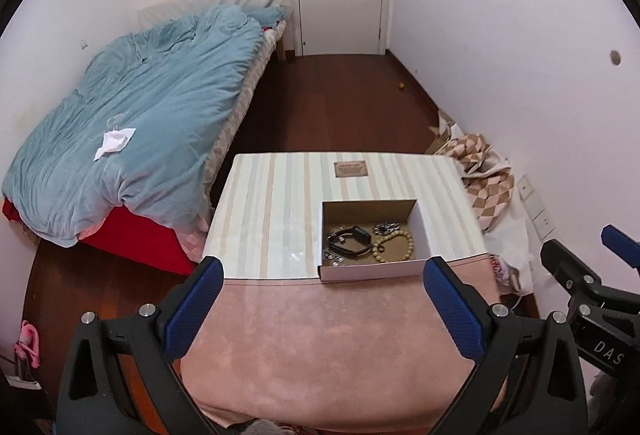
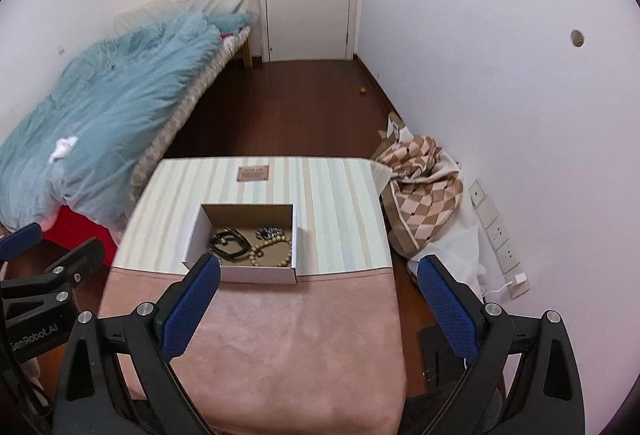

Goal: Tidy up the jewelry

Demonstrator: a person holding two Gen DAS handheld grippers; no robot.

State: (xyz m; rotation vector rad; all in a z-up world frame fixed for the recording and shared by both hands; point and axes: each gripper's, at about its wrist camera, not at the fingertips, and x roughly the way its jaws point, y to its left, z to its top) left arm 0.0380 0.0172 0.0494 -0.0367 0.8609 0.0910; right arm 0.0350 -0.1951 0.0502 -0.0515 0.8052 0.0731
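- The left gripper [image 1: 323,275] is hovering above the pink cloth [image 1: 332,339], its blue pads spread wide with nothing between them.
- The right gripper [image 2: 319,273] is hanging alongside it, likewise spread wide and carrying nothing.
- The open cardboard box [image 1: 370,271] is sitting just ahead of both grippers, slightly right of centre for the left one and slightly left of centre for the right one, on the striped surface [image 1: 264,203].
- Inside the box, a black watch [image 1: 349,240] is lying on the left, a wooden bead bracelet [image 1: 394,245] on the right, a dark metallic piece [image 1: 387,227] beyond the beads, and what may be small silver charms [image 1: 333,257] at the near left corner, though they are too small to tell.
- Judging from this, the sorting is only starting: nothing has been lifted out.
- The next move is probably calling for one gripper to reach forward and down into the box, closing on a single item; the tangled pieces lying close together could be dragging each other along.
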